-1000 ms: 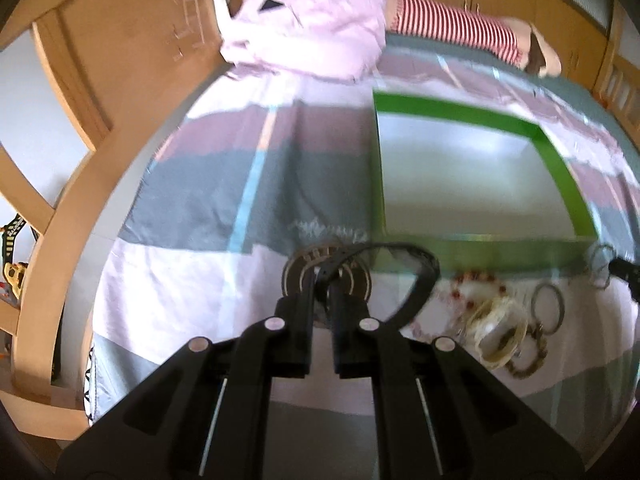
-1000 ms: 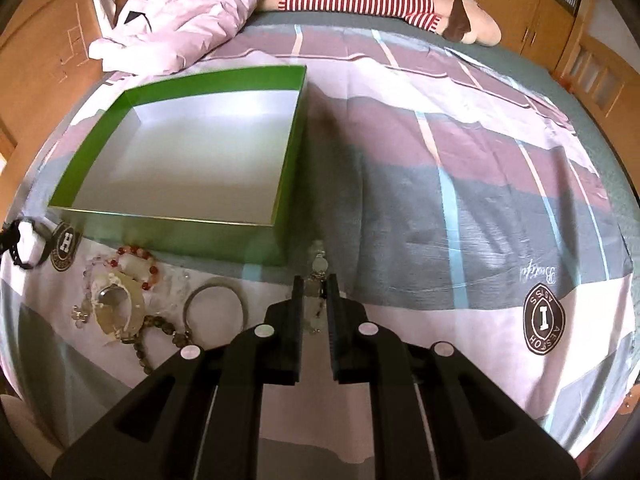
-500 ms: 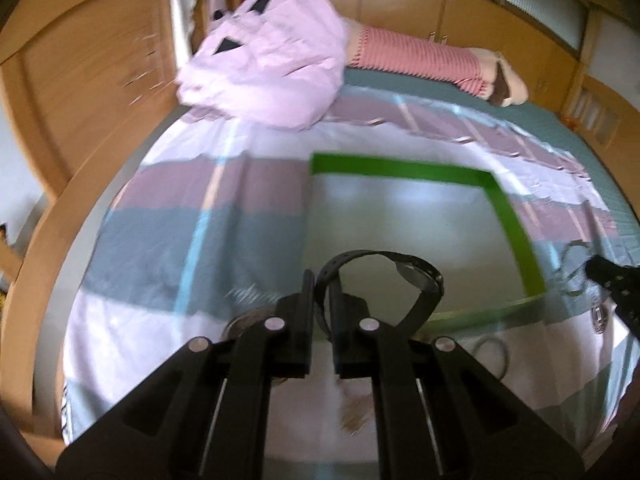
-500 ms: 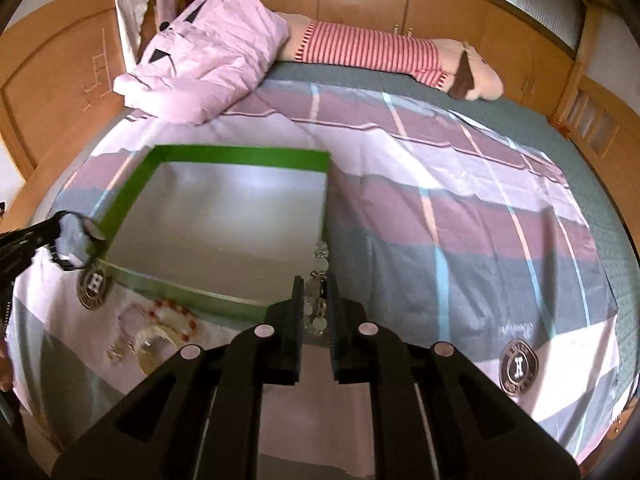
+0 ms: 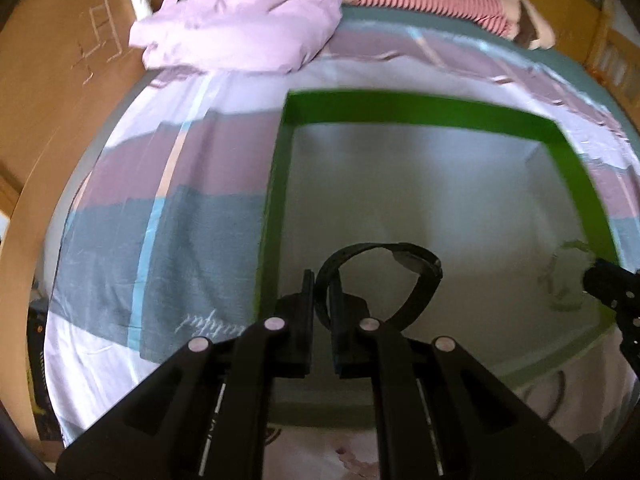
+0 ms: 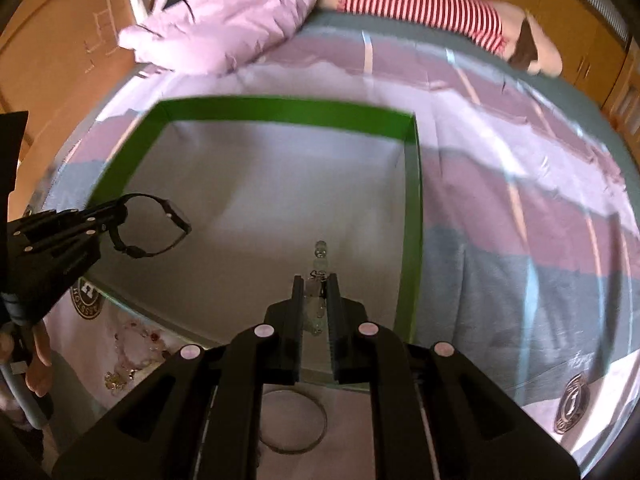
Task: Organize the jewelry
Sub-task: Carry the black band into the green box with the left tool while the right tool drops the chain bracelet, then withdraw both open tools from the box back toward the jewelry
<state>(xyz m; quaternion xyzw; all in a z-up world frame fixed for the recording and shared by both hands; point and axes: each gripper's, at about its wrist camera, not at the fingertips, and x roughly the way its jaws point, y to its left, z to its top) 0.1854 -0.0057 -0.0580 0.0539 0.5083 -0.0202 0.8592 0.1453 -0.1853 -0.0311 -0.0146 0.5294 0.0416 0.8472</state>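
Observation:
A green box [image 5: 576, 184] with a white inside lies open on the bed; it also shows in the right wrist view [image 6: 412, 208]. My left gripper [image 5: 323, 280] is shut on a black wristwatch [image 5: 416, 264] by its strap and holds it above the box's near left part; this gripper and the watch [image 6: 160, 224] show at the left of the right wrist view. My right gripper [image 6: 316, 284] is shut on a clear beaded chain [image 6: 319, 256] above the box's near right part. The chain [image 5: 560, 276] hangs blurred at the right of the left wrist view.
Loose jewelry lies on the striped bedspread before the box: a thin metal bangle [image 6: 292, 420], a red bead bracelet [image 6: 136, 332] and a gold piece [image 6: 116, 378]. A pink jacket [image 6: 224, 12] and a striped plush toy [image 6: 424, 8] lie at the far end. Wooden bed frame [image 5: 52, 80] at left.
Both grippers rose from the bedspread with their pieces and moved forward over the green box. The watch and the chain left the bed and now hang above the box floor.

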